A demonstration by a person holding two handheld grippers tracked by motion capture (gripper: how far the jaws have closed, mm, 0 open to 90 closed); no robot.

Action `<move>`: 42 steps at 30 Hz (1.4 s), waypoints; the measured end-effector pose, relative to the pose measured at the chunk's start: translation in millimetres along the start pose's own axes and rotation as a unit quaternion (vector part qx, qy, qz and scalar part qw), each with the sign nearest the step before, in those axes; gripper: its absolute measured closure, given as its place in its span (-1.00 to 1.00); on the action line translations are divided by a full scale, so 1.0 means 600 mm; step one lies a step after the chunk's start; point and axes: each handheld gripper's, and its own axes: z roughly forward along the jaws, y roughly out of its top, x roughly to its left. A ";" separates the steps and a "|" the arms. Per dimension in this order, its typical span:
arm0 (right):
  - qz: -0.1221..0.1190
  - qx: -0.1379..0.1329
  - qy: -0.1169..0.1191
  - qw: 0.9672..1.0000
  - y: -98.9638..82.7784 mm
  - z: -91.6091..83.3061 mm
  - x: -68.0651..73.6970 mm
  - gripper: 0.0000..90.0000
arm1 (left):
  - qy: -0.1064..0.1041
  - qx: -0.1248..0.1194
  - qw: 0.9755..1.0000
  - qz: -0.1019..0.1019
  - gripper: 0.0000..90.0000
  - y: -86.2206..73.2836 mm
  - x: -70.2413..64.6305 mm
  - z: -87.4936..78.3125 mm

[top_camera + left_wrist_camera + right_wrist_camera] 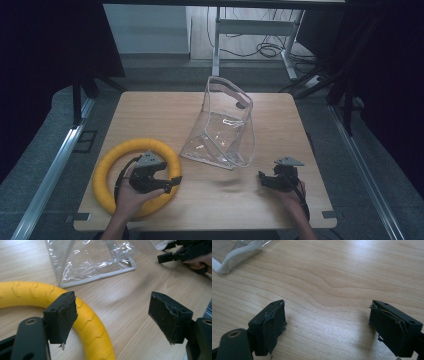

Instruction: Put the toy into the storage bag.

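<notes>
The left gripper (172,181) hangs over the near right part of the yellow ring (111,159), which lies flat on the table (165,107). Its jaws stand wide apart with nothing between the pads. In the left gripper view the ring (93,325) curves under and past the left jaw, and only bare wood lies between the two jaws. Whether that jaw touches the ring cannot be told.

The right gripper (263,180) sits near the table's front right, well apart from the left one, its jaws pointing toward it. In the right gripper view its jaws are also spread wide, released, over bare wood, gripping nothing.

The clear bag (225,127) stands ahead of both grippers, between them and a little nearer the right one, leaning with its top toward the far side. Its white-edged base rests on the table. From the left gripper the bag (92,262) lies just beyond the ring's far curve, close to it; whether the two touch cannot be told. From the right gripper a corner of the bag's white edge (229,258) shows ahead and to the left of the jaws, apart from them.

The right gripper (175,255) also appears beyond the left gripper's right jaw, held in a hand.
</notes>
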 end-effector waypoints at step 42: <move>0.005 0.000 -0.005 1.000 0.005 0.005 -0.006 -0.67 | -0.007 0.137 0.990 -0.004 -0.31 -0.045 0.052 -0.040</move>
